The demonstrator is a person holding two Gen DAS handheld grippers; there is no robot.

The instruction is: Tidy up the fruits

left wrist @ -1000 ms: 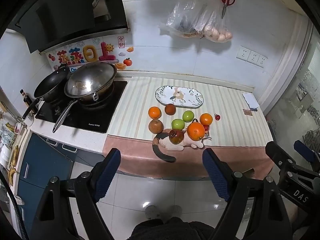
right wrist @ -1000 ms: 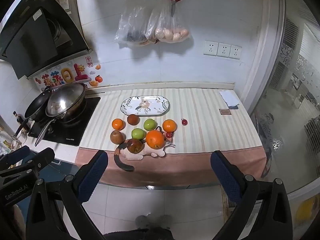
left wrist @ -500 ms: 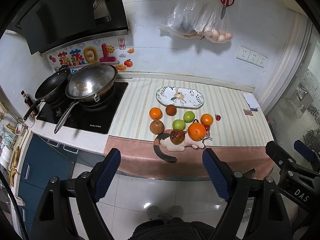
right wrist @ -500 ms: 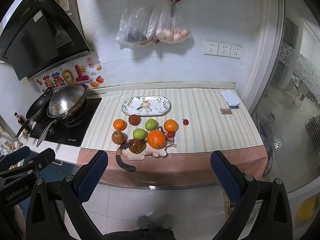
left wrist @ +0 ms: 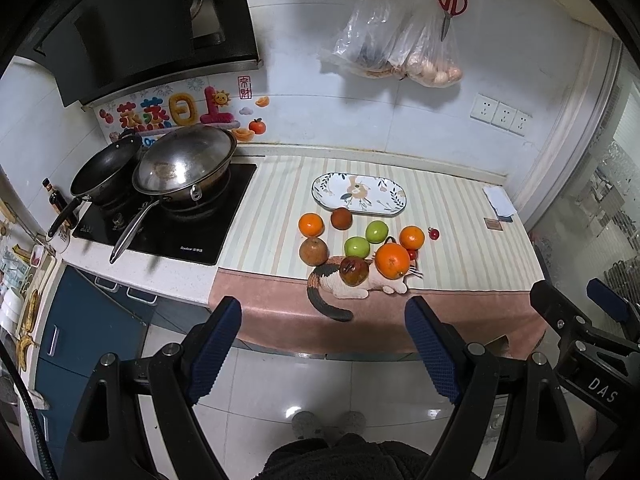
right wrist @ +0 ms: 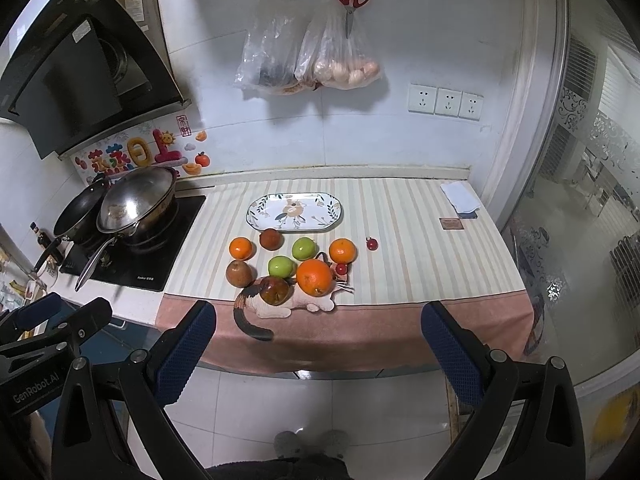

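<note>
Several fruits lie grouped on the striped counter mat: a large orange [left wrist: 391, 260] [right wrist: 314, 277], two smaller oranges [left wrist: 311, 225] [left wrist: 411, 237], two green apples [left wrist: 356, 247] [left wrist: 376, 231], a brown pear [left wrist: 313, 251], a dark red apple [left wrist: 353, 270] and small red cherries [left wrist: 433, 233]. Behind them sits an empty oval patterned plate [left wrist: 359, 194] [right wrist: 294, 212]. My left gripper [left wrist: 323, 314] and right gripper [right wrist: 319, 318] both hang open above the floor, short of the counter's front edge, with nothing between the fingers.
A cat-shaped mat [left wrist: 344, 284] lies under the front fruits. A stove with a steel wok [left wrist: 184, 166] and a black pan [left wrist: 105, 170] is to the left. Bags [left wrist: 396, 54] and scissors [left wrist: 451, 2] hang on the wall. A person's feet [left wrist: 328, 426] show on the floor tiles.
</note>
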